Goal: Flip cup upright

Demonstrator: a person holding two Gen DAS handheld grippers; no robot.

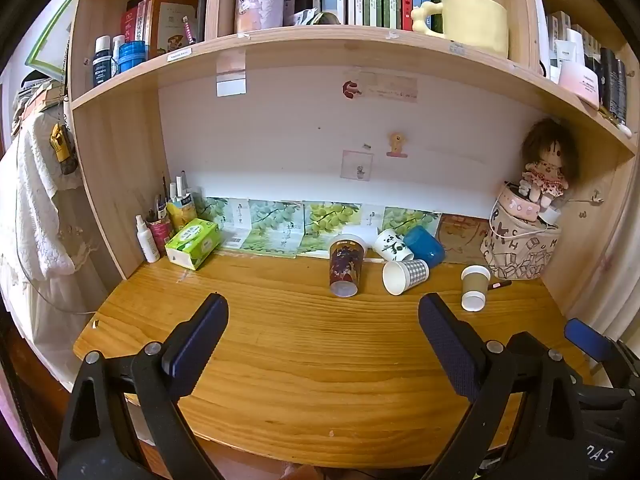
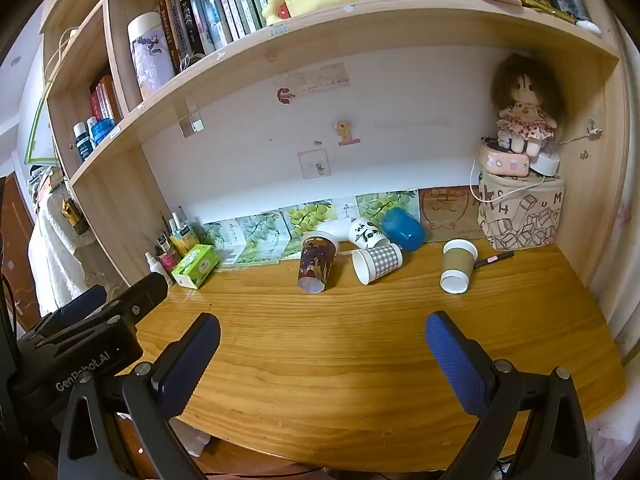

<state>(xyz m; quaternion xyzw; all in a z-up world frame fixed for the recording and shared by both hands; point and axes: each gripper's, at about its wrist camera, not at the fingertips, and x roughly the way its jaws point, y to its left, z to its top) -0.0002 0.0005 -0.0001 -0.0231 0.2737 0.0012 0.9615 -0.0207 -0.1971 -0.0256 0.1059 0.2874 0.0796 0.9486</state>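
Several cups lie on their sides at the back of the wooden desk (image 1: 304, 352): a dark printed cup (image 1: 346, 266) (image 2: 316, 258), a grey checked paper cup (image 1: 405, 275) (image 2: 377, 262), a panda cup (image 1: 392, 245) (image 2: 367, 233), a blue cup (image 1: 425, 246) (image 2: 403, 228) and a brown paper cup (image 1: 475, 287) (image 2: 458, 265). My left gripper (image 1: 323, 324) is open and empty, well in front of the cups. My right gripper (image 2: 323, 340) is open and empty, also short of them.
A green tissue box (image 1: 193, 242) and bottles stand at the back left. A printed fabric basket (image 1: 520, 250) with a doll (image 1: 546, 168) on top fills the back right corner. A pen (image 1: 499, 285) lies beside the brown cup. A shelf runs overhead.
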